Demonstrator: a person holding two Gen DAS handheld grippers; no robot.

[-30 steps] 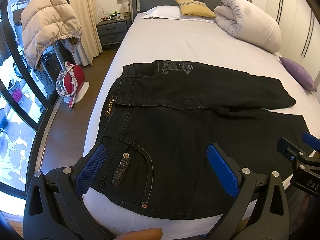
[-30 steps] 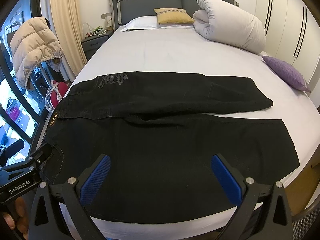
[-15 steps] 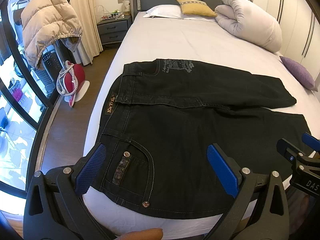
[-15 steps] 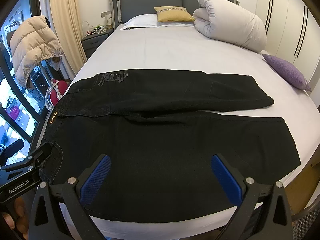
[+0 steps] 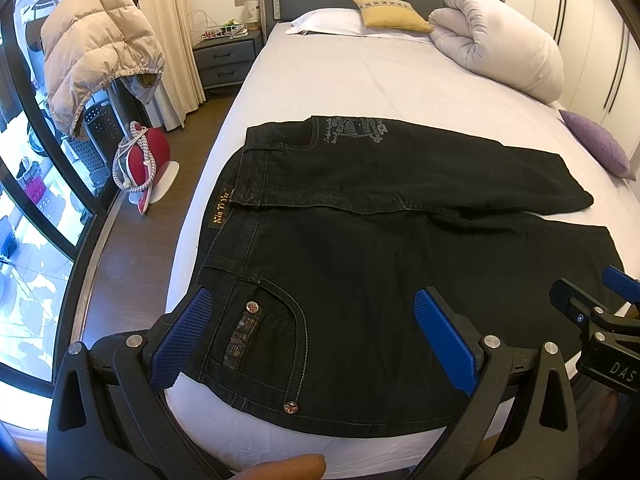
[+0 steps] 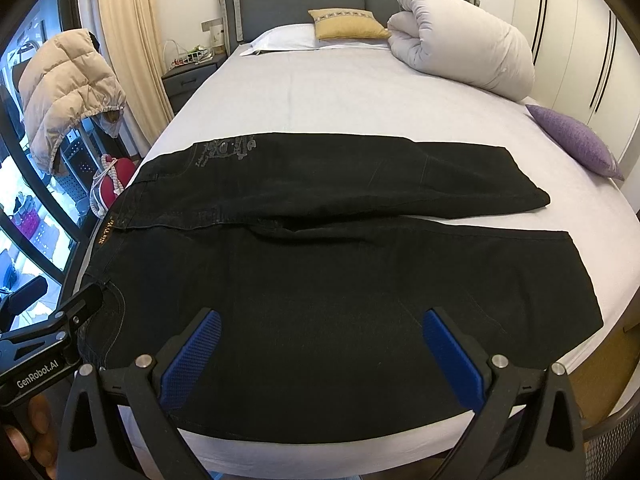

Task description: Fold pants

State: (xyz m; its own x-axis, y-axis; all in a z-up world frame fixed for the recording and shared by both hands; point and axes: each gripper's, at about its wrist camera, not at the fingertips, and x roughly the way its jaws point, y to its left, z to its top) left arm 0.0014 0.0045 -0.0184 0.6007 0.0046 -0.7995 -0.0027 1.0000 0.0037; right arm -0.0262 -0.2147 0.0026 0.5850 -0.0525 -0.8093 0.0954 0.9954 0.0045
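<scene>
Right wrist: pants [image 6: 340, 280] hem at bed [image 6: 360, 96] edge.

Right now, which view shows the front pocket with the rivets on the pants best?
The left wrist view: the pocket lies close between the open fingers, with stitching and both rivets sharp. The right wrist view catches only its curved seam behind the left gripper.

My black denim pants [image 6: 340, 280] carried grey print and a gold-lettered waist patch [image 5: 221, 209]. The bed's sheet [image 6: 340, 96] was pale lilac; one cushion was mustard [image 6: 346, 24], another purple [image 6: 576, 140]. My tongs' pads [image 6: 454, 354] were blue.
</scene>
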